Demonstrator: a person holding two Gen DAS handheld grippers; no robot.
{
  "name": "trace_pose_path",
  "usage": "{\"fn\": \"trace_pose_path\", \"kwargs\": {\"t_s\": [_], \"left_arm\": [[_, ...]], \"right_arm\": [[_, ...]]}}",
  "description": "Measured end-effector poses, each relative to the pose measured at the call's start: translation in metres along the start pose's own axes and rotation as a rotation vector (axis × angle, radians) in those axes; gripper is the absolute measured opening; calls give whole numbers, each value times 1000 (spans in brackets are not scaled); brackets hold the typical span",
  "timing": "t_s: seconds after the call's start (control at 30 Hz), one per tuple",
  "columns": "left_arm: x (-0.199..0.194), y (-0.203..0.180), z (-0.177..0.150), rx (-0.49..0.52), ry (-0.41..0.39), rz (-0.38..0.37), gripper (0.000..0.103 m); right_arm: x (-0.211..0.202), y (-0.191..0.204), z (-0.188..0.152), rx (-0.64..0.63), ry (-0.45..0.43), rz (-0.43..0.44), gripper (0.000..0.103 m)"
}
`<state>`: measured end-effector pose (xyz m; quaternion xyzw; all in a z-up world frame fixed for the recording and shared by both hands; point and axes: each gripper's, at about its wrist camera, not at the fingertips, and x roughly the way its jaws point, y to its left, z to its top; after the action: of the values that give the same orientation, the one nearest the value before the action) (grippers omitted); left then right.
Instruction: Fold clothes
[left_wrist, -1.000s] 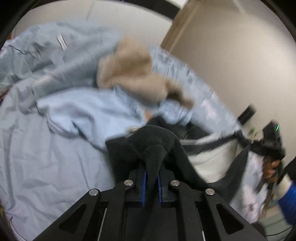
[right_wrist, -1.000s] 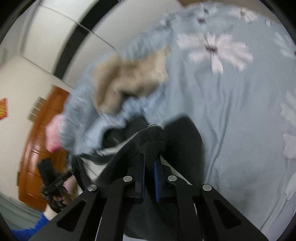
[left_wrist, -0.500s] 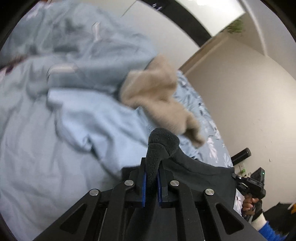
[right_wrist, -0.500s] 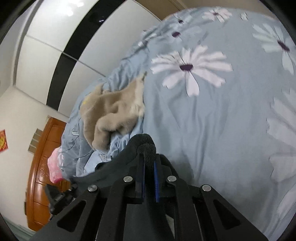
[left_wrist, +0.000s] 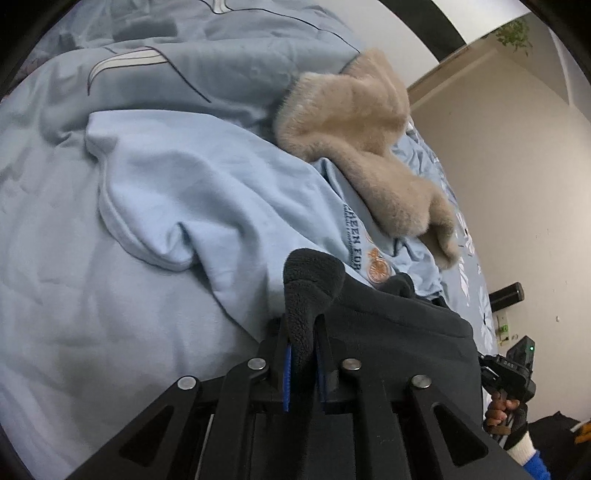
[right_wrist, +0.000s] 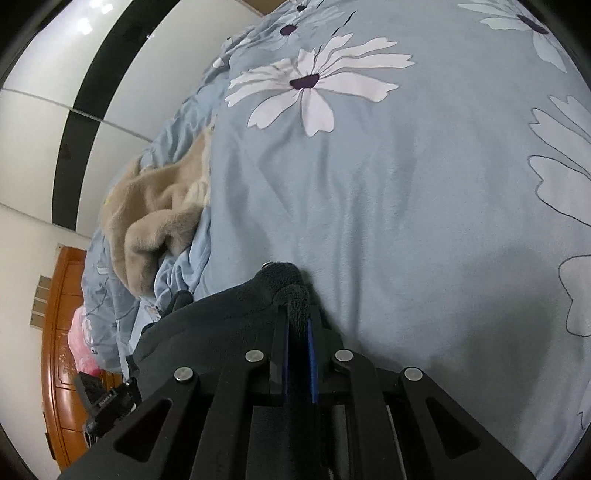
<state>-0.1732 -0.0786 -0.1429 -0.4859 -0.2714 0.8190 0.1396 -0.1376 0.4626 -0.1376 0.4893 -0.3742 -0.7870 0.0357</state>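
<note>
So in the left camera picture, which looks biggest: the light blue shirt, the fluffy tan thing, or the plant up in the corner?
1. Light blue shirt
2. Fluffy tan garment
3. Plant, tiny, though it is also farthest away, so its real size is unsure.

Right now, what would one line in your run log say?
left gripper: shut on dark fleece garment | right gripper: shut on dark fleece garment | over: floral bedsheet | stage: spreading, unfolded

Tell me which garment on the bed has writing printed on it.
The light blue top, lying beside the tan fleece. It carries dark lettering and an orange emblem near its edge; the tan fleece and the dark fleece held in both tongs show none.
</note>
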Motion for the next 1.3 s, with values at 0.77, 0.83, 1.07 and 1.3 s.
{"fn": "trace_pose_path", "kwargs": {"t_s": [0.77,0.83,1.07,1.3], "left_arm": [[-63,13,-172,-270,-44,-170,86],[-51,13,-171,-295,-48,-166,89],[-24,19,-161,-373,-87,-224,90],[-10,14,-141,-377,-118,-209,90]], "right_arm": [[-54,-67,-146,270,-12,325,84],[-42,-63,-147,276,-4,346,84],[-16,-45,-131,253,-37,412,85],[7,-27,-114,246,-44,394,86]]}}
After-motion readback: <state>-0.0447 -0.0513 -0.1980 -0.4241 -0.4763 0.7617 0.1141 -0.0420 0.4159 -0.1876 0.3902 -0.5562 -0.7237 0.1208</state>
